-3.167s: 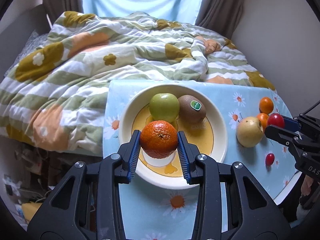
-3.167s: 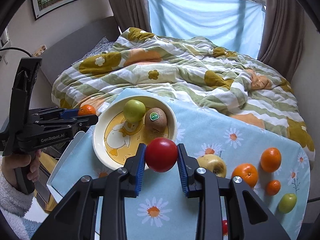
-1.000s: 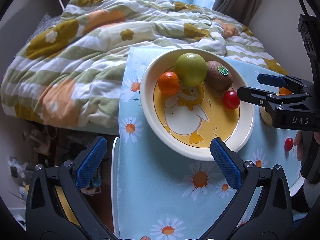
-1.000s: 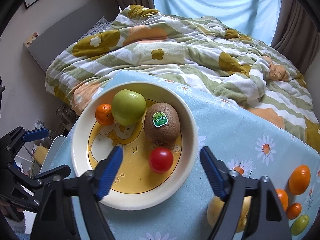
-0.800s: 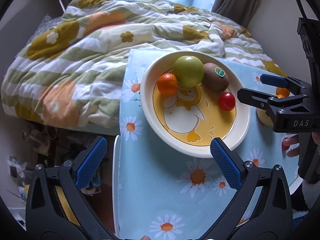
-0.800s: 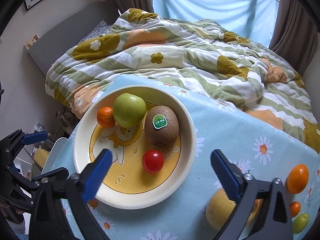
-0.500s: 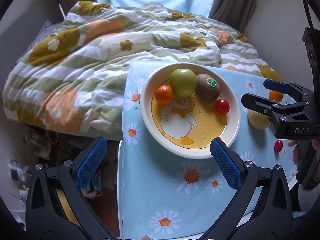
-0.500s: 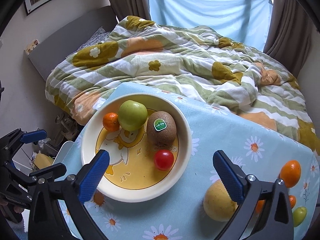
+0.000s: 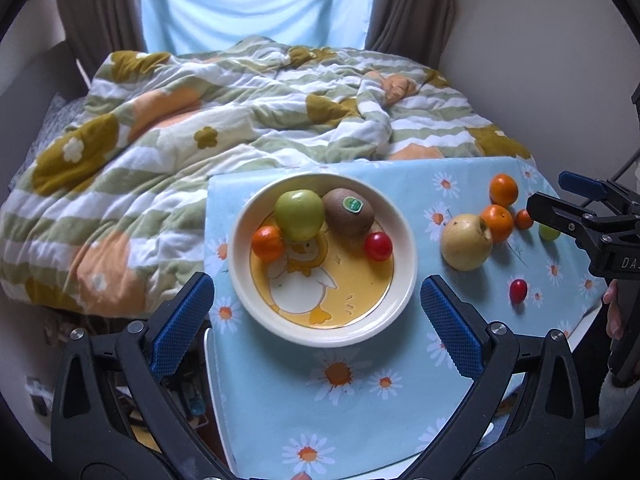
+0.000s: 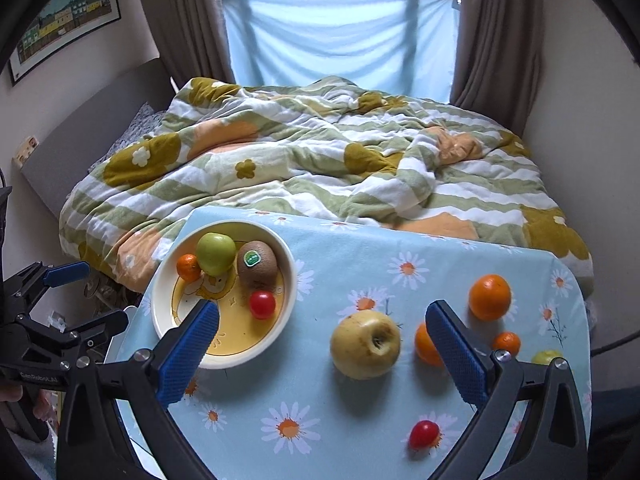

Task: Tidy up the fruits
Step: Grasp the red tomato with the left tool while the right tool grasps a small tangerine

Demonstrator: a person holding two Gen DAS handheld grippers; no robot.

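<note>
You are holding your left gripper (image 9: 316, 312) spread wide with nothing between its blue pads, hanging over the near rim of the bowl (image 9: 404, 276); your right gripper (image 10: 322, 342) is likewise released and empty, framing the yellow apple (image 10: 365, 344) on the daisy tablecloth (image 10: 352, 420). Inside the bowl, the green apple (image 9: 299, 214) is sitting at 11 o'clock touching the kiwi (image 9: 347, 213) at 1 o'clock, the small mandarin (image 9: 267, 243) at 9 o'clock, the red tomato (image 9: 378, 246) at 3 o'clock.

The right wrist view alone is giving you the framed picture (image 10: 60, 20) on the wall at 10 o'clock, plus the small red tomato (image 10: 424, 434) lying at 5 o'clock of the yellow apple and the big orange (image 10: 489, 297) at 2 o'clock of it; the left wrist view is showing the duck painted on the bowl's floor unobstructed.

The kiwi is wearing a green sticker, its print too small to read; the far gripper bodies are reading "DA" in the left view and "GenRobot.AI" in the right view.
</note>
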